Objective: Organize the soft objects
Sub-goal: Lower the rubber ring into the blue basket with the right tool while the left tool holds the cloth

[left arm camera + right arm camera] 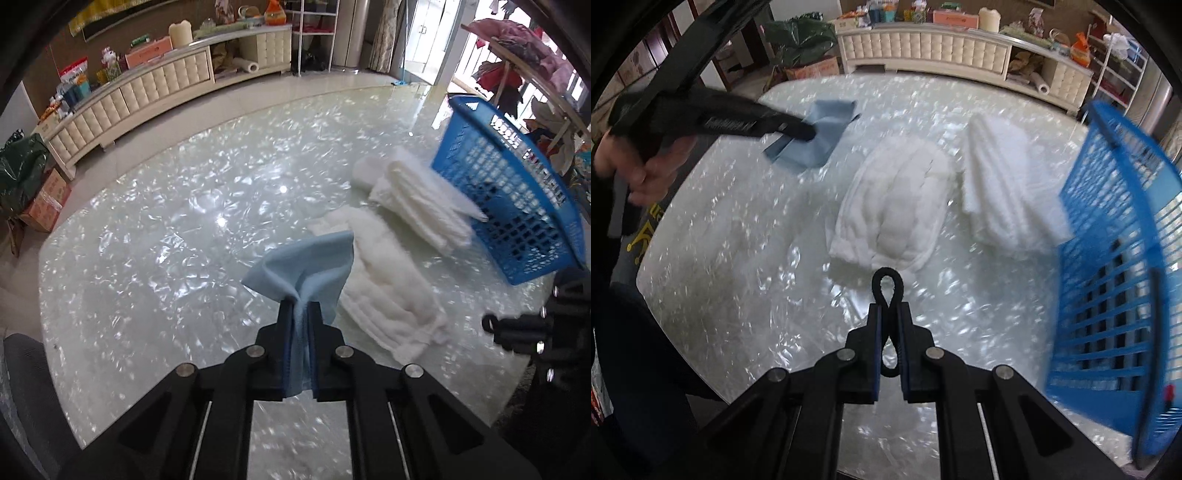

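Left wrist view: the left gripper (299, 314) is clamped on a light blue cloth (306, 266), which is lifted above the glass table (166, 221). In the right wrist view, the right gripper (889, 314) is closed on a thin black loop (887, 284), squeezed between its fingers. A quilted white cloth (894, 210) is laid on the table just beyond it. A folded white towel (1004, 181) is seen beside that, touching the blue basket (1115, 258) at the table's right edge.
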Available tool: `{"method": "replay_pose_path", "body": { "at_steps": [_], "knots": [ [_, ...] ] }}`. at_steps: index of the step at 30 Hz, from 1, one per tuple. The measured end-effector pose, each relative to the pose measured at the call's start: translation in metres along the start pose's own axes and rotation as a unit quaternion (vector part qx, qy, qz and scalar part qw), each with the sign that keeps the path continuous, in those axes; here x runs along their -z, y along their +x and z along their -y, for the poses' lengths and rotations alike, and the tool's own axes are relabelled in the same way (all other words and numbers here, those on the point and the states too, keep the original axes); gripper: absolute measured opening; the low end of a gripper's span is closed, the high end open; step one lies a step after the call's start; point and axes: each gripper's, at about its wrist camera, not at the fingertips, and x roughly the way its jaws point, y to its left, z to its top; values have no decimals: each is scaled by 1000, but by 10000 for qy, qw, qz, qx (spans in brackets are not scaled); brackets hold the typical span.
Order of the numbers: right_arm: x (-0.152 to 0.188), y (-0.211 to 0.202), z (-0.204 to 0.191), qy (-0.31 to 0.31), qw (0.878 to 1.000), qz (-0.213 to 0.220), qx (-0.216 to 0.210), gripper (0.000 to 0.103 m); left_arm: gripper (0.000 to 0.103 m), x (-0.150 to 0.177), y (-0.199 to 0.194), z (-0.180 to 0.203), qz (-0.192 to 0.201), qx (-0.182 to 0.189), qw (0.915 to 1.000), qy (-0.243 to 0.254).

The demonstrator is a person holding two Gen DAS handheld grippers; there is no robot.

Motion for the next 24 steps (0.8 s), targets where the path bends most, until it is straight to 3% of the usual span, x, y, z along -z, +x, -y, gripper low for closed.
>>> {"method": "replay_pose_path", "body": {
  "at_steps": [14,24],
  "knots": [
    [1,-91,31,75,9957,810,434,7,7,13,-66,58,376,88,9990,220],
    [6,-125,66,156,9906,1208,628,7,7,3,-83,100,483,126,9982,337]
  ]
}}
